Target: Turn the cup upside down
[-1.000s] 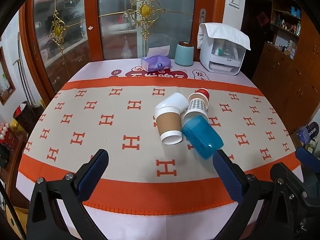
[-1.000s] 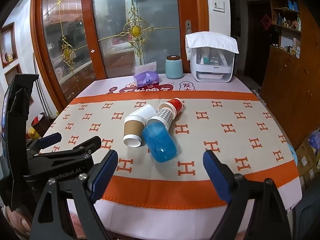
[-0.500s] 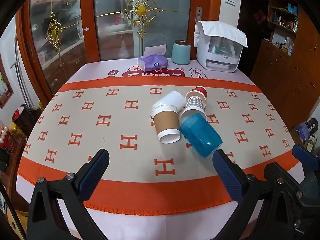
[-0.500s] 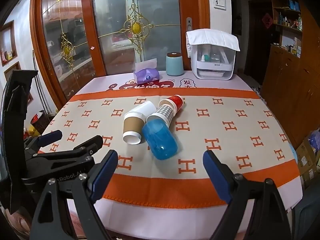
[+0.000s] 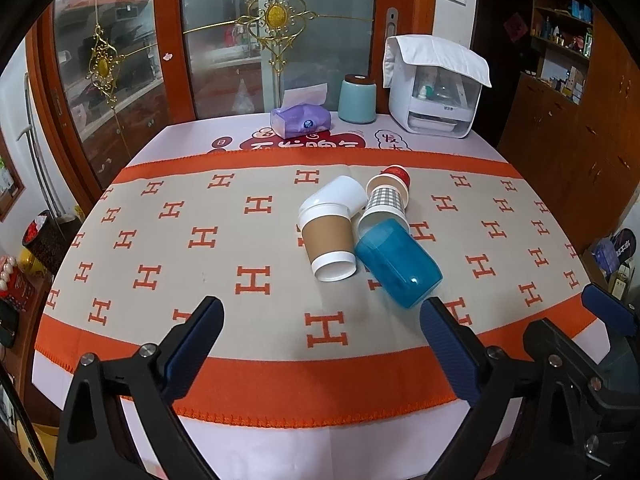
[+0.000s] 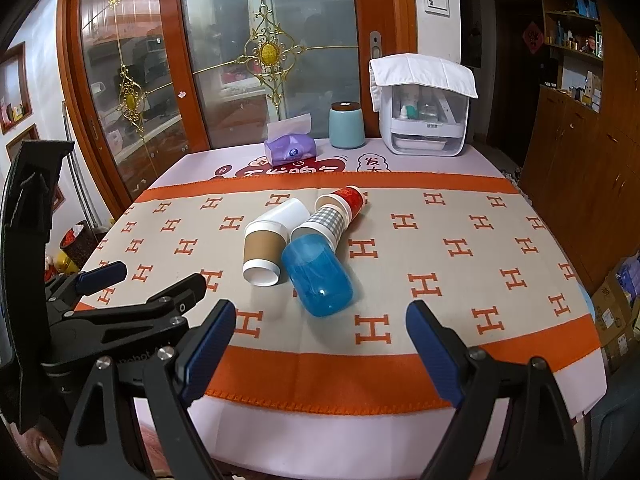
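Several cups lie on their sides in a cluster mid-table. A blue translucent cup [image 5: 398, 262] [image 6: 316, 278] lies nearest me. A brown-sleeved paper cup [image 5: 329, 240] [image 6: 262, 252] lies to its left, a white cup [image 5: 340, 196] [image 6: 286, 212] behind that. A checked paper cup [image 5: 384, 204] [image 6: 324, 222] and a red paper cup [image 5: 396, 174] [image 6: 348, 200] lie behind the blue one. My left gripper [image 5: 320, 340] is open and empty above the near table edge. My right gripper [image 6: 318, 344] is open and empty, also short of the cups; the left gripper [image 6: 120, 300] shows at its left.
The table [image 5: 280, 432] has an orange-and-beige H-pattern cloth [image 5: 160, 240]. At the back stand a purple tissue pack [image 5: 300, 120], a teal canister [image 5: 357, 98] and a white appliance [image 5: 436, 92] under a cloth. Glass doors stand behind, wooden cabinets to the right.
Both grippers have drifted slightly; the cups sit a little differently in each view. Nothing was touched and the jaws stay open.
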Demonstrator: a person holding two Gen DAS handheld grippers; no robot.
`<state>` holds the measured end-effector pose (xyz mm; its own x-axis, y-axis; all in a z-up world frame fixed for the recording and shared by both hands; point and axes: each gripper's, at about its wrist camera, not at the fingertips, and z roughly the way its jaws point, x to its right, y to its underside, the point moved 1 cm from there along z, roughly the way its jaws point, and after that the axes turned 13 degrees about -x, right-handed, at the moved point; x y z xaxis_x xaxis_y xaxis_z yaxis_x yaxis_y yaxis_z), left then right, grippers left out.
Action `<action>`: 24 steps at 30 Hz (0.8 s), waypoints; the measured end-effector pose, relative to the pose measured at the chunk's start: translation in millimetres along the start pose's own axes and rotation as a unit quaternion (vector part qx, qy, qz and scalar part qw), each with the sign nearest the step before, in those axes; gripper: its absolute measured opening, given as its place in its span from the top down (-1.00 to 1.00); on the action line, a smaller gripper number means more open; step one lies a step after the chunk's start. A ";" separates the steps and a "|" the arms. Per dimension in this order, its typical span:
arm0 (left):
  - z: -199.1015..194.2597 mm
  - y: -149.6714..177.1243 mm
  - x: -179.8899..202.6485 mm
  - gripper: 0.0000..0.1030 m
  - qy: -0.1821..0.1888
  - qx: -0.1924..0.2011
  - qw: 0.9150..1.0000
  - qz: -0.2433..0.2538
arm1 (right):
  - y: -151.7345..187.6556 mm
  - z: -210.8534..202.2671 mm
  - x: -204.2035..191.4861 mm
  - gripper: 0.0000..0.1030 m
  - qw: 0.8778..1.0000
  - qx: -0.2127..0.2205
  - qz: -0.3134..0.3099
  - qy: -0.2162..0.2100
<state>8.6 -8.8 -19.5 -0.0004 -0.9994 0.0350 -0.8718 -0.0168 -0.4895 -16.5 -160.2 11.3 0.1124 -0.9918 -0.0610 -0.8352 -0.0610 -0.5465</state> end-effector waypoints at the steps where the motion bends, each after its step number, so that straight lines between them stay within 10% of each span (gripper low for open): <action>1: 0.2 0.1 -0.1 -0.90 0.000 -0.001 1.000 0.000 | 0.0 0.1 0.2 -0.70 1.000 0.000 0.000 0.000; 24: 3.9 -0.4 -6.0 -0.90 -0.004 -0.010 1.000 -0.001 | 0.9 5.5 -2.3 -0.70 1.000 -0.005 0.000 -0.003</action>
<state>10.9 -2.9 -22.8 0.0050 -0.9996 0.0282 -0.8812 -0.0177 -0.4723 -14.5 -157.3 6.4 0.1153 -0.9912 -0.0655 -0.8410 -0.0623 -0.5375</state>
